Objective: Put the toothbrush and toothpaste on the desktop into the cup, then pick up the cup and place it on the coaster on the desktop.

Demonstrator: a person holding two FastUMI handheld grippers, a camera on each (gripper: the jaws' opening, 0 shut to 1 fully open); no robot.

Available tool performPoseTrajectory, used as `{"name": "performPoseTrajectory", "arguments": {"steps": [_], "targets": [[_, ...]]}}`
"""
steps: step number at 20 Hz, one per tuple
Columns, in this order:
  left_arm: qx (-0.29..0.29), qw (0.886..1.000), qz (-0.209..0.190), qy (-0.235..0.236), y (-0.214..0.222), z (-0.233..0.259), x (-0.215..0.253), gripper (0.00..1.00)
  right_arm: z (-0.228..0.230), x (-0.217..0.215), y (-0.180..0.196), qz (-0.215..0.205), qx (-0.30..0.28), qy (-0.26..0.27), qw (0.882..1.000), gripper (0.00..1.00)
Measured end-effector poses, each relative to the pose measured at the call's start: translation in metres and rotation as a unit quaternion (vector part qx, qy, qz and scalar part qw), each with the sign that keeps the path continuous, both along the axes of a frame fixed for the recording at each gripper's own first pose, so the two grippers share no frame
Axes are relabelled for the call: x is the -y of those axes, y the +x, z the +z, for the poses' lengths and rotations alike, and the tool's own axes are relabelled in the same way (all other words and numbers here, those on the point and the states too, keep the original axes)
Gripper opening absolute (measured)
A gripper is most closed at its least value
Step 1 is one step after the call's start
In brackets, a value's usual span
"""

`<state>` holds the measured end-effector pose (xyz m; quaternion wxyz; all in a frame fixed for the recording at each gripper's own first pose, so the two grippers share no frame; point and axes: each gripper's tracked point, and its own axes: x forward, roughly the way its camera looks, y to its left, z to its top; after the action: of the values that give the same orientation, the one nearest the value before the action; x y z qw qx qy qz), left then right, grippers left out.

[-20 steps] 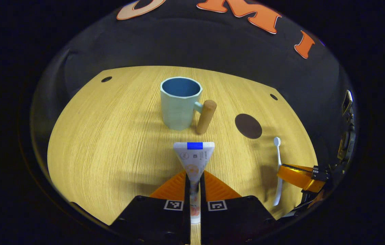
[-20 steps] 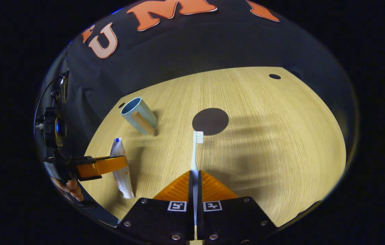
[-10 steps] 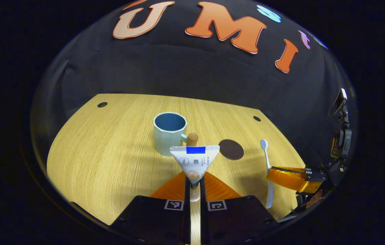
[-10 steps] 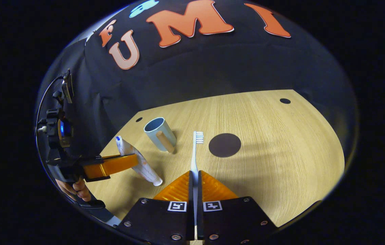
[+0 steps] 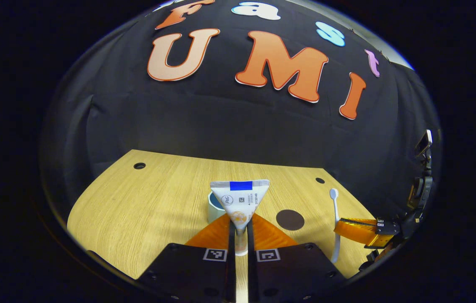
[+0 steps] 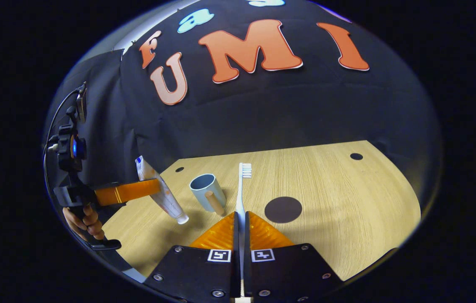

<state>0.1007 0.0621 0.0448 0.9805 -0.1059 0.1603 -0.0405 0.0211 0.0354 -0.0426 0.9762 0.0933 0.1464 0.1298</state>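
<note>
Left gripper (image 5: pixel 241 229): seen from its own camera, its jaws are pinching the toothpaste tube low on its body, and it is held above the surface. In the right gripper view it shows at the far left (image 6: pixel 154 187), with a hand (image 6: pixel 83 221) wrapped around its grip.
Toothpaste (image 5: pixel 240 201): clamped in the left jaws, flat crimped end up and far, cap end down and near. In the right gripper view (image 6: pixel 158 191) it hangs tilted, cap lowest, clear of the surface, just left of the cup.
Right gripper (image 6: pixel 240 233): jaws pressed against the toothbrush handle, one on each side. In the left gripper view it shows at the right edge (image 5: pixel 349 225), holding the brush upright.
Toothbrush (image 6: pixel 242 189): gripped by its lower handle, bristle head up and pointing far, lifted off the surface. In the left gripper view (image 5: pixel 334 206) it stands right of the coaster.
Cup (image 6: pixel 207 192): pale blue with a wooden handle, standing on the surface between the tube and the brush. In the left gripper view (image 5: pixel 215 208) it is mostly hidden behind the tube.
Coaster (image 6: pixel 283 209): dark round disc lying flat on the surface, right of the cup and apart from it, also seen in the left gripper view (image 5: pixel 290 219).
Surface (image 6: pixel 347 198): light wood grain, with small dark holes near its far corners.
</note>
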Motion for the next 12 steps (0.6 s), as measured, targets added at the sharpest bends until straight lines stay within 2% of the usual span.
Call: {"name": "performPoseTrajectory", "arguments": {"steps": [4, 12], "targets": [[0.032, 0.999, 0.016, 0.016, 0.019, 0.019, -0.019, 0.11, 0.023, 0.001, 0.004, -0.003, 0.036, -0.003, 0.999, 0.03], [0.090, 0.996, 0.020, 0.007, 0.072, 0.050, -0.030, 0.10, 0.044, 0.014, 0.024, -0.030, 0.071, 0.006, 0.997, 0.03]]}}
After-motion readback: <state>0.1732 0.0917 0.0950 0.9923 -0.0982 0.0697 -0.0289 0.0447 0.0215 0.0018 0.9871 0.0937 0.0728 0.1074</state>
